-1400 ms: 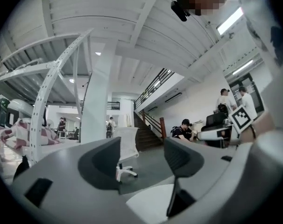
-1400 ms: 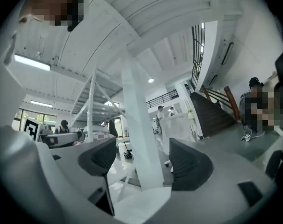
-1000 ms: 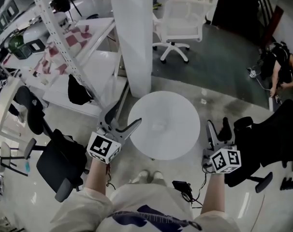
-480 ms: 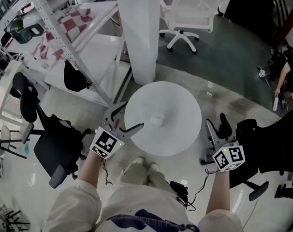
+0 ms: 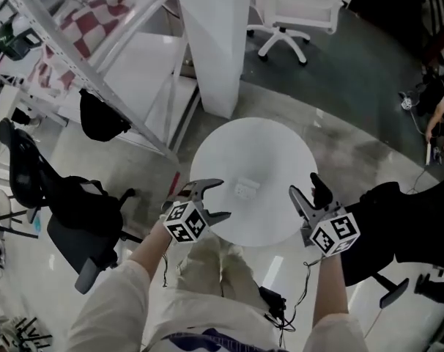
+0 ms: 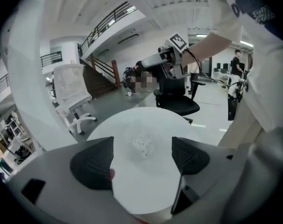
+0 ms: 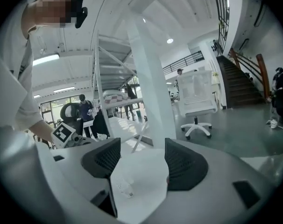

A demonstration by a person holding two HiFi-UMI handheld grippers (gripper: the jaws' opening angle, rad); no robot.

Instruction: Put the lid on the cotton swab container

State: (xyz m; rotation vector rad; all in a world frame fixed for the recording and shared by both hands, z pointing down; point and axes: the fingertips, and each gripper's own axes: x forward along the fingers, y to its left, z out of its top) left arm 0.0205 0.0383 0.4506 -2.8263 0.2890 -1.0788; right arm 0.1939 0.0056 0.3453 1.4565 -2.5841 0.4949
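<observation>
Approach step: the small clear plastic cotton swab container (image 5: 246, 190) sits ahead of both tools, untouched. My left gripper (image 5: 223, 198) is released and empty, and the right gripper (image 5: 302, 183) is closing its jaws on nothing. Next I'd guess I need to find the lid.

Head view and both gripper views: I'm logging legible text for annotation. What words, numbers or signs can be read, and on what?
There is no readable text anywhere.
On the left tool, the left cube: black-and-white square pattern, no letters.
On the right tool, whose jaws are closing on nothing, the right cube: same kind of pattern.
On the table, the clear container: too small to show any print.
</observation>
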